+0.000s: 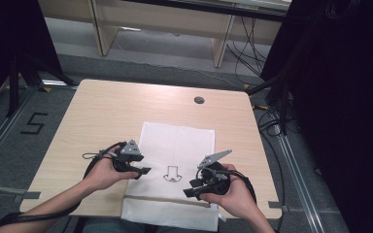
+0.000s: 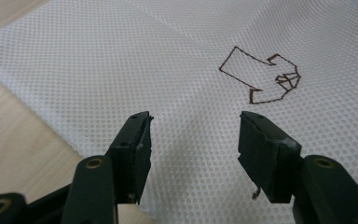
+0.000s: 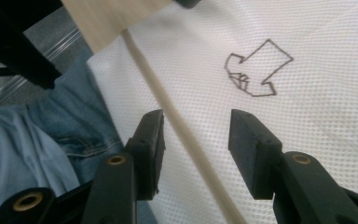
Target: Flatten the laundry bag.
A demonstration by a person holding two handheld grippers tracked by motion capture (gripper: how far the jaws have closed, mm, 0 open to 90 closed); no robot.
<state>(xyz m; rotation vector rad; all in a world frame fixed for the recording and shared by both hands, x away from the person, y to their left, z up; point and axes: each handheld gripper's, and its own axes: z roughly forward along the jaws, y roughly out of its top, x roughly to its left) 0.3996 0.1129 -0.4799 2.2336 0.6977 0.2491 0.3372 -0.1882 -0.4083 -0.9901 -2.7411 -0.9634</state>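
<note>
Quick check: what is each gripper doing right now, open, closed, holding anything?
Left gripper: open, holding nothing, jaws above the white mesh cloth.
Right gripper: open, holding nothing, jaws above the same cloth near the table's front edge.

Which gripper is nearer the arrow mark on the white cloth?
Left, narrowly: the left gripper is just left of the arrow mark; the right gripper is right of it, lower.

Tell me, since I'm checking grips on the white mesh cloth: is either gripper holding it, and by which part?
Nothing is held. The left gripper and the right gripper both stand open above the white mesh cloth, with nothing pinched between the jaws.
</note>
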